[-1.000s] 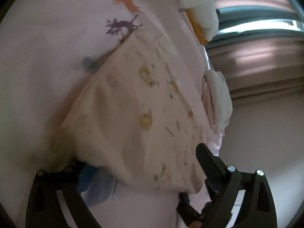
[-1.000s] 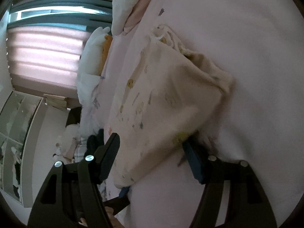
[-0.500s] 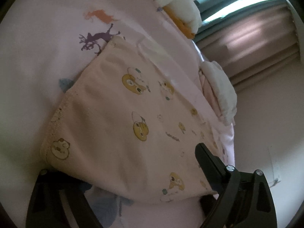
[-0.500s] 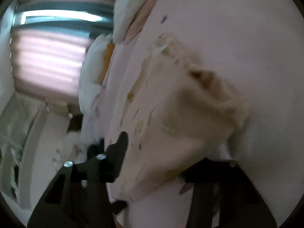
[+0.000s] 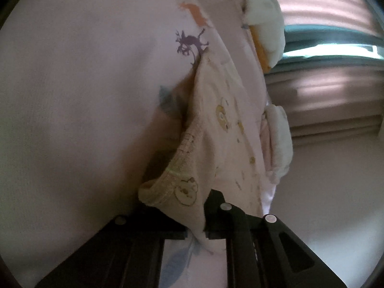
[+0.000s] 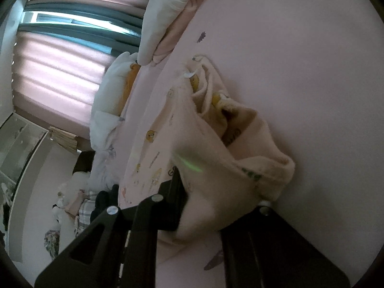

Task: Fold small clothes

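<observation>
Compared with the frames of half a second ago, the cream garment [image 5: 216, 144] is being gathered more tightly: in the left wrist view, where it was being seen spread broad and flat, it is now being seen edge-on, bunched into a narrow fold with its ribbed hem turned up. The left hand-held gripper [image 5: 195, 230] is being kept closed on that hem, the cloth being pinched between its two black fingers. In the right wrist view the blur of the earlier frame is gone, and the garment [image 6: 216, 175] is being held as a thick rolled bundle. The right hand-held gripper [image 6: 213, 218] is being kept clamped on this bundle, its jaws narrow around the cloth.

The garment is being lifted partly off the pink bedsheet [image 5: 84, 96], its far end still lying on the sheet beside the printed purple animal [image 5: 189, 44] and the orange animal [image 5: 195, 13].

Other things are being seen along the bed's edge: a white folded cloth with an orange layer [image 5: 266, 24] and a second white and pink folded pile [image 5: 278, 141]. Behind them, pink pleated blinds [image 6: 55, 67] are being lit by the window. Much of the sheet near the grippers is being hidden by the raised cloth.
</observation>
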A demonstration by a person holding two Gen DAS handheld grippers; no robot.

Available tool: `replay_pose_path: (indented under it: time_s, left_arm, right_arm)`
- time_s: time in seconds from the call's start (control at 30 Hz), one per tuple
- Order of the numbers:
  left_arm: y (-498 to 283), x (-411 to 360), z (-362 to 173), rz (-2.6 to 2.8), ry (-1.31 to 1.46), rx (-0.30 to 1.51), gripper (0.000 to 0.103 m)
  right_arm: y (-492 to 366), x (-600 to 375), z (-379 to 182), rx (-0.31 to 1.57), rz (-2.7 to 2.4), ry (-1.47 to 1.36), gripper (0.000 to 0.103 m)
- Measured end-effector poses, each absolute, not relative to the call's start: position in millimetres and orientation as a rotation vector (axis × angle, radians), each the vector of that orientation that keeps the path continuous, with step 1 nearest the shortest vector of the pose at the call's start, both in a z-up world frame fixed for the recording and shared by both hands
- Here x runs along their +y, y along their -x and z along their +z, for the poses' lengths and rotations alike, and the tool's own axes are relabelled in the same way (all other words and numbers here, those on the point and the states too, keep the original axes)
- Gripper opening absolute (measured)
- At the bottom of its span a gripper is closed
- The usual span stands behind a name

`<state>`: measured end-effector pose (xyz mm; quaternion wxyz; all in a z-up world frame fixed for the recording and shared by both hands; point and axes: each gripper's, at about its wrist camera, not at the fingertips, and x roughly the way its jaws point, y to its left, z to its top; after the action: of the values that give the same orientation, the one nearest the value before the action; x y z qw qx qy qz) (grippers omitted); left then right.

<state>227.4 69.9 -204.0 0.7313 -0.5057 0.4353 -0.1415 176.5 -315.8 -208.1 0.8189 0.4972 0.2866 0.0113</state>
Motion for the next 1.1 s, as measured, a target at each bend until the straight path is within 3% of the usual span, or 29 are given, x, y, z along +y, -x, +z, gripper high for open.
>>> replay_pose_path:
  time_s: [0.17, 0.9, 1.0, 1.07, 1.1]
  left_arm:
    - [-221, 59, -189, -0.287, 0.947, 0.922, 0.014]
    - [-226, 59, -192, -0.334, 0.933, 0.949, 0.014]
    - [-226, 61, -193, -0.33, 0.927, 0.951, 0.014]
    - [-229, 62, -193, -0.319, 0.936, 0.976, 0.014]
    - [-230, 62, -192, -0.314, 0.93, 0.991, 0.014]
  right_arm:
    - [-175, -316, -208, 0.599, 0.027, -1.043, 0.007]
    - [-179, -312, -205, 0.597, 0.016, -1.035, 0.007]
    - [-183, -313, -201, 0.634, -0.027, -1.093, 0.016]
    - [-185, -313, -200, 0.624, -0.047, -1.155, 0.03]
    - [-189, -313, -197, 0.63, -0.055, -1.168, 0.031]
